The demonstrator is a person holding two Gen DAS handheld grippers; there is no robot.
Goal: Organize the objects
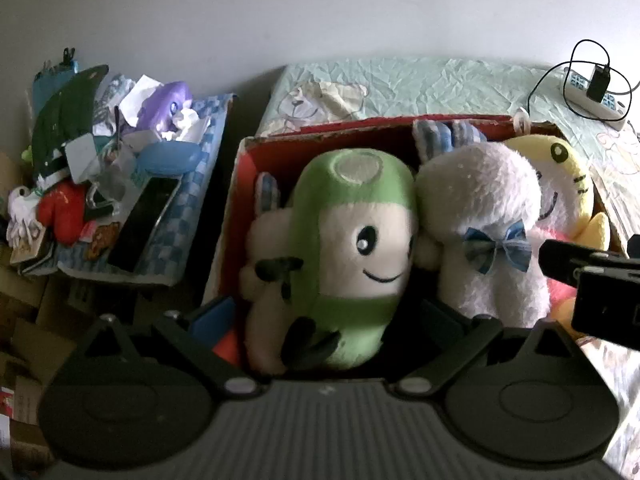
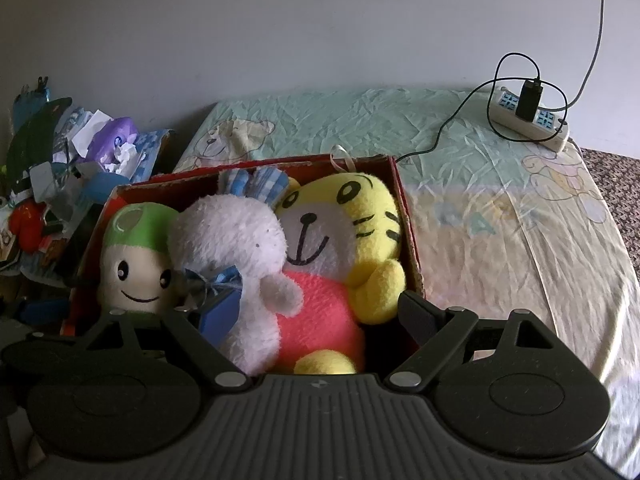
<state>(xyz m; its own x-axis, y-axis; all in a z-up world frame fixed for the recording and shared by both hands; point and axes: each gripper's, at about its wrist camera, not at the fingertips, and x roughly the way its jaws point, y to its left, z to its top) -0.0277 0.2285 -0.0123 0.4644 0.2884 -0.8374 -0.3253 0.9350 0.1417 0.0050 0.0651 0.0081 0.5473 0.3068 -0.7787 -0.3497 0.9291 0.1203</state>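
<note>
While both cameras look down into the red box [image 2: 404, 216], I see three plush toys packed side by side in it. The box sits on a bed [image 2: 500, 208] covered with a crumpled pale sheet, against the bed's left edge.

The green plush [image 1: 352, 240] is at the box's left end, the white rabbit [image 2: 240, 240] with a blue bow in the middle, and the yellow tiger [image 2: 352, 216] in a pink top at the right end; each touches its neighbour. Behind the green plush another white toy [image 1: 260, 240] presses against the box's left wall.

My left claw [image 1: 320, 320] is spread wide, its fingers on either side of the green plush's lower body; whether they touch it I cannot tell. My right claw [image 2: 316, 312] is also spread open, the left finger near the rabbit's bow, the right finger beside the tiger's paw at the box's near right corner, gripping nothing.

Near the bed's far right corner lies a power strip [image 2: 532, 120] with a black charger plugged in. Left of the bed, a cluttered pile [image 1: 112, 184] of papers and small toys fills another box.
</note>
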